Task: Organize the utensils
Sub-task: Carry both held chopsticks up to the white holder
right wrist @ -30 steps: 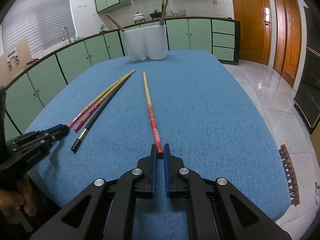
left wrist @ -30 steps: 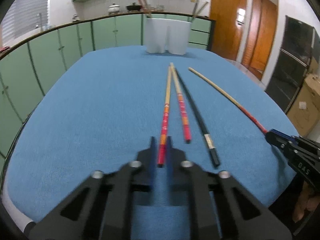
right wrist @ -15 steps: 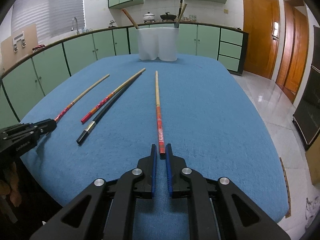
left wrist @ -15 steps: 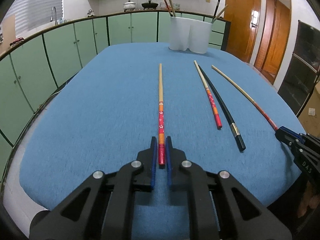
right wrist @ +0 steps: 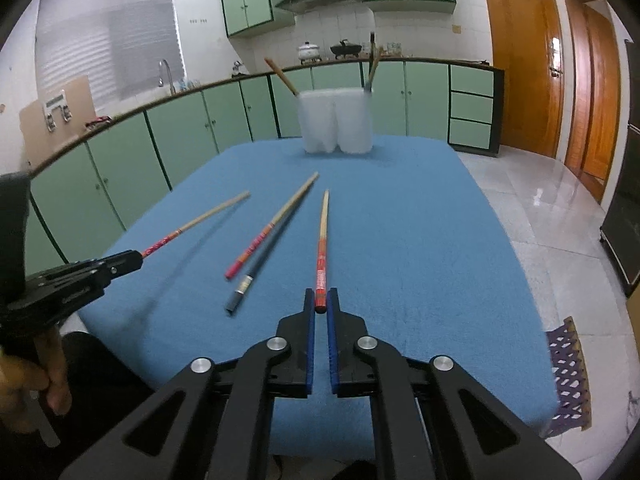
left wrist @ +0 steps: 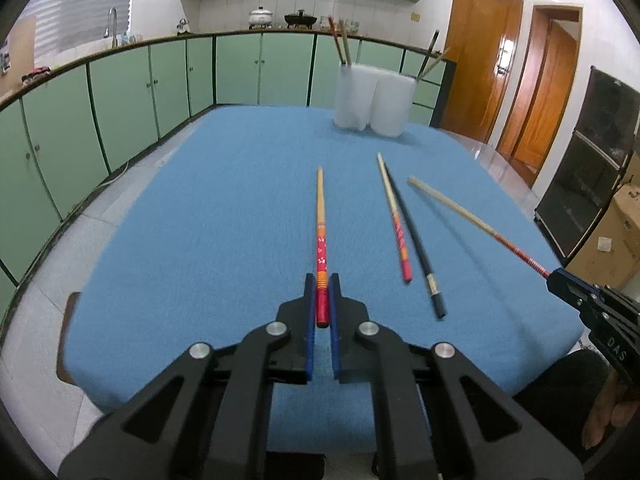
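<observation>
My left gripper (left wrist: pixel 321 286) is shut on the red end of a red-and-orange chopstick (left wrist: pixel 320 216) and holds it lifted above the blue table (left wrist: pixel 224 208). My right gripper (right wrist: pixel 321 300) is shut on the red end of a second chopstick (right wrist: pixel 322 236), also lifted; this gripper shows at the right in the left wrist view (left wrist: pixel 576 292). A red-handled chopstick (left wrist: pixel 394 216) and a black chopstick (left wrist: pixel 416 236) lie side by side on the table. A white two-cup holder (left wrist: pixel 372 100) with several chopsticks stands at the far end.
Green cabinets (left wrist: pixel 120 92) curve along the left and back. Wooden doors (left wrist: pixel 520 60) and a cardboard box (left wrist: pixel 612 236) are at the right. A woven mat (right wrist: pixel 570 376) lies on the tiled floor past the table's right edge.
Both grippers have risen, each lifting its chopstick off the table. The two loose chopsticks have stayed in place.
</observation>
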A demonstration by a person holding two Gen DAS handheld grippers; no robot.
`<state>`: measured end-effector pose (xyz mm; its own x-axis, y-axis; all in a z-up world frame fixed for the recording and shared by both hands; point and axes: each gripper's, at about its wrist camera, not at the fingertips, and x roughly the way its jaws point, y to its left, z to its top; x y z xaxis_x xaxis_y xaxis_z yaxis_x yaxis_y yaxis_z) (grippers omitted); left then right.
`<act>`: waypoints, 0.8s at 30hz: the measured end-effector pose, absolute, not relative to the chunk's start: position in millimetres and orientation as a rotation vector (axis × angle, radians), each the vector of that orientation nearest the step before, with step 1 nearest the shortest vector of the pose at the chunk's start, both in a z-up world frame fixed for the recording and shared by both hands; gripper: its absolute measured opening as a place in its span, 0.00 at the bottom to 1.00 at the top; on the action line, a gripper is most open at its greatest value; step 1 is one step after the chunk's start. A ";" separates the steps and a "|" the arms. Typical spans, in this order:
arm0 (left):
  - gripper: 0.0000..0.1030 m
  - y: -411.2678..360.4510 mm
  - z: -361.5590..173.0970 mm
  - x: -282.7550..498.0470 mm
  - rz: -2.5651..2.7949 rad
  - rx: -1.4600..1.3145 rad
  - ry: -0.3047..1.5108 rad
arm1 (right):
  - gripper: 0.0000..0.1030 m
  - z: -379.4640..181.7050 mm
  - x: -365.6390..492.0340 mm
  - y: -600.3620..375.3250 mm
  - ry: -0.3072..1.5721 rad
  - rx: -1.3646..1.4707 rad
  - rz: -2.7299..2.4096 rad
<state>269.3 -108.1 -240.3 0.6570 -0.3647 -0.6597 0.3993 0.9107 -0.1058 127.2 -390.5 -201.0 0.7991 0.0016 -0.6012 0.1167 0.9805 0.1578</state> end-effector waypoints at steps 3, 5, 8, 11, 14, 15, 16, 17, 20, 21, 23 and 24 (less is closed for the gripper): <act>0.05 -107.0 -216.4 265.5 -0.431 0.058 0.712 | 0.05 -174.9 120.9 -390.7 0.633 0.188 -0.047; 0.05 -106.6 -194.9 262.4 -0.432 0.070 0.688 | 0.05 -153.3 120.2 -391.6 0.639 0.172 -0.031; 0.05 -106.6 -169.0 256.1 -0.434 0.087 0.652 | 0.05 -127.4 126.9 -395.6 0.660 0.159 -0.007; 0.05 -106.4 -144.1 253.3 -0.438 0.094 0.619 | 0.05 -108.5 136.7 -400.7 0.685 0.154 0.015; 0.05 -107.4 -124.6 252.7 -0.446 0.107 0.592 | 0.05 -95.7 151.2 -401.2 0.711 0.133 0.028; 0.05 -108.4 -119.8 252.9 -0.452 0.111 0.587 | 0.05 -92.5 153.9 -401.0 0.713 0.125 0.029; 0.05 -109.8 -115.5 252.8 -0.459 0.115 0.581 | 0.05 -88.2 159.5 -401.2 0.719 0.112 0.032; 0.05 -111.1 -112.7 253.2 -0.464 0.120 0.576 | 0.05 -84.3 165.3 -402.2 0.725 0.107 0.034; 0.05 -113.2 -105.2 254.7 -0.478 0.130 0.569 | 0.05 -74.8 181.0 -405.4 0.744 0.109 0.047; 0.05 -114.4 -103.2 256.8 -0.486 0.131 0.571 | 0.05 -72.3 184.9 -406.1 0.748 0.109 0.049; 0.05 -114.7 -100.5 259.0 -0.490 0.136 0.571 | 0.05 -65.8 197.1 -408.5 0.759 0.106 0.054; 0.05 -116.5 -99.6 258.1 -0.492 0.139 0.571 | 0.05 -63.1 200.8 -408.2 0.762 0.102 0.055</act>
<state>258.1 -116.5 -99.6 0.7295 -0.4079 -0.5490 0.4833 0.8754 -0.0082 200.8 -408.2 -63.1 0.7221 0.0872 -0.6863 -0.0129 0.9936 0.1126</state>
